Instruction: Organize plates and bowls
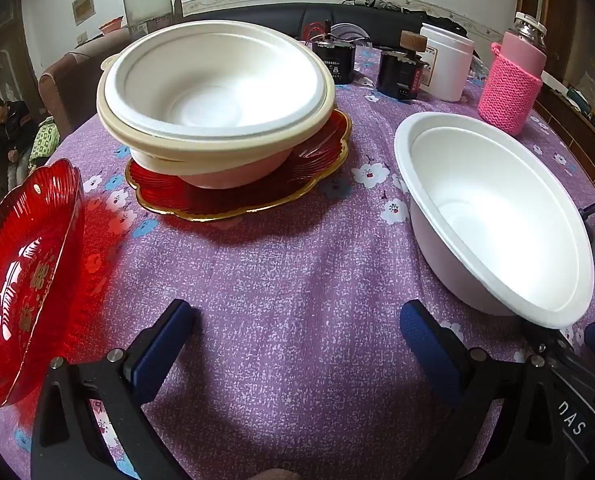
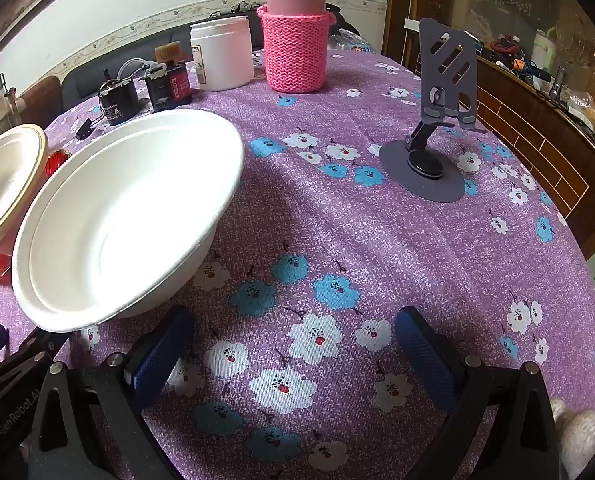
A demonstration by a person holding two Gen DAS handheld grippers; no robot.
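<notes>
- the left gripper (image 1: 297, 320) is held tilted steeply downward, its blue-padded jaws spread wide with nothing between them.
- the right gripper (image 2: 295, 322) is held at the same downward tilt, jaws likewise spread wide and empty.
- part of the right gripper's black frame is seen just beside the left gripper's right finger.

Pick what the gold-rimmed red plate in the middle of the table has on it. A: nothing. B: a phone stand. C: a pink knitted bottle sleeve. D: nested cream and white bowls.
D: in the left wrist view the white bowl nests in the cream bowl, which stands on the gold-rimmed red plate.
</notes>
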